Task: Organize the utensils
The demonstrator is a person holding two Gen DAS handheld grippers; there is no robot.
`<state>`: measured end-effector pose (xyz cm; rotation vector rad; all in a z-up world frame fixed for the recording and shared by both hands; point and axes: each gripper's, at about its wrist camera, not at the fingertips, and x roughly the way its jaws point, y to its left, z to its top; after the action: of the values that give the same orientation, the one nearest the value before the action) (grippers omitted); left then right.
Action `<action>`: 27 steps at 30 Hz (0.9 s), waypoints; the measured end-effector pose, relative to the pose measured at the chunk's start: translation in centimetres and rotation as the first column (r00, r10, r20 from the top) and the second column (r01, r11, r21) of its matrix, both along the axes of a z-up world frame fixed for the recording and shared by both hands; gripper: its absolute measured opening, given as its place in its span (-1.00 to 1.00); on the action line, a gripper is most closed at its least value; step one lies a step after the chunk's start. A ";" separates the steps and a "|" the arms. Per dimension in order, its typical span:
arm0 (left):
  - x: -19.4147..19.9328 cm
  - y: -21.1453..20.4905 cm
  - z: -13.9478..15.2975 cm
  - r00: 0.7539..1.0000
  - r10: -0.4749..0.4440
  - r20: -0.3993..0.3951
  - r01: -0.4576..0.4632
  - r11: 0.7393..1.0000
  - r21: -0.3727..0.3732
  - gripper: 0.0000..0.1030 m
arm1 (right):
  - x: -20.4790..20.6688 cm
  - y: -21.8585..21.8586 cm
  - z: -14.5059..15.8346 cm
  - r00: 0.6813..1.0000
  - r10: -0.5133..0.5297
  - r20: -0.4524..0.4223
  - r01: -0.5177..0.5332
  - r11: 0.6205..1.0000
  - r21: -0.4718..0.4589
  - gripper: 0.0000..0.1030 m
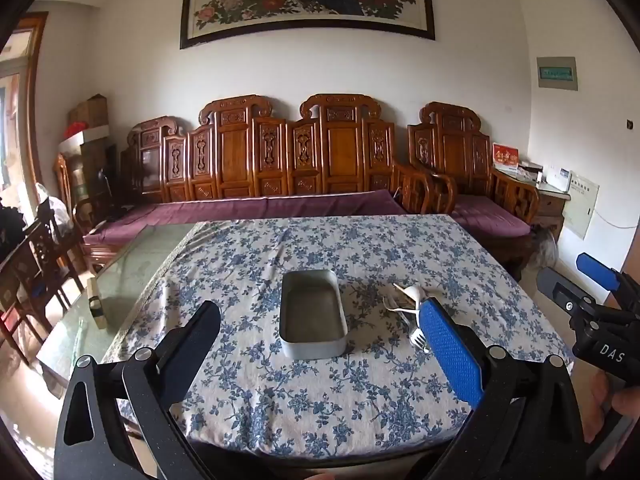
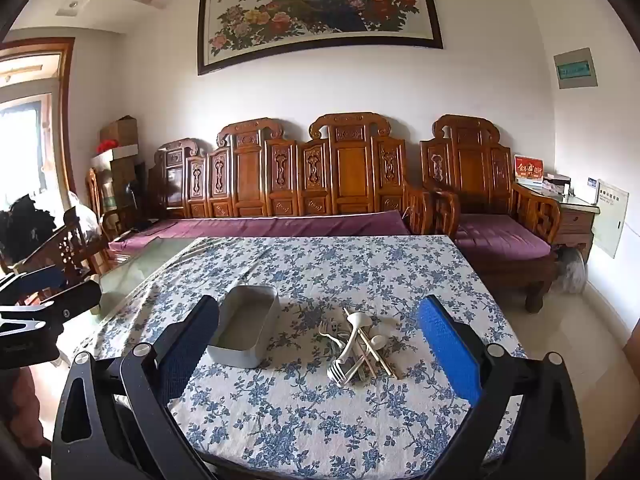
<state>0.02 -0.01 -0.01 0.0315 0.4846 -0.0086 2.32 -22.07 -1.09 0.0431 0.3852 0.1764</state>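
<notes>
The utensils [image 2: 358,344] lie in one tangled heap on the floral-clothed worktop [image 2: 320,420], just to the right of the grey metal tin [image 2: 244,326], which stands empty. Both tongs hang above the near edge of the worktop, well short of the tin: the left tongs [image 1: 320,344] are spread wide and carry nothing, and the right tongs [image 2: 318,340] are likewise released and empty.

The heap is the main hazard. The pieces cross over one another, so closing on one handle will likely drag or flip its neighbours, and a thin chopstick could roll away from the tin or toward the worktop's edge. The flat pieces lie low on soft cloth, so the tongs may pinch the fabric and tug the tin along with it. A light, empty tin may also slide if a utensil is pushed against its wall rather than dropped in.

Counted from the right wrist view:
- one tin;
- two pale chopsticks [image 2: 376,350];
- two white spoons, one large [image 2: 357,320] and one small [image 2: 378,340];
- at least two forks [image 2: 340,372], though the overlap leaves that number uncertain.
</notes>
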 end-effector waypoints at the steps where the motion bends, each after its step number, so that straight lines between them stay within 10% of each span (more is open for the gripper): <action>1: 0.0 0.0 0.0 1.000 0.001 0.004 -0.001 1.000 -0.003 0.88 | 0.0 0.0 0.0 1.000 -0.002 -0.005 0.002 1.000 -0.002 0.95; 27: 0.1 0.0 0.0 1.000 0.002 0.010 -0.002 1.000 -0.003 0.88 | -0.1 0.0 0.1 1.000 0.000 0.003 0.000 1.000 -0.005 0.95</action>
<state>0.15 -0.05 -0.05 0.0277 0.4748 -0.0074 2.24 -22.08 -0.95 0.0382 0.3823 0.1751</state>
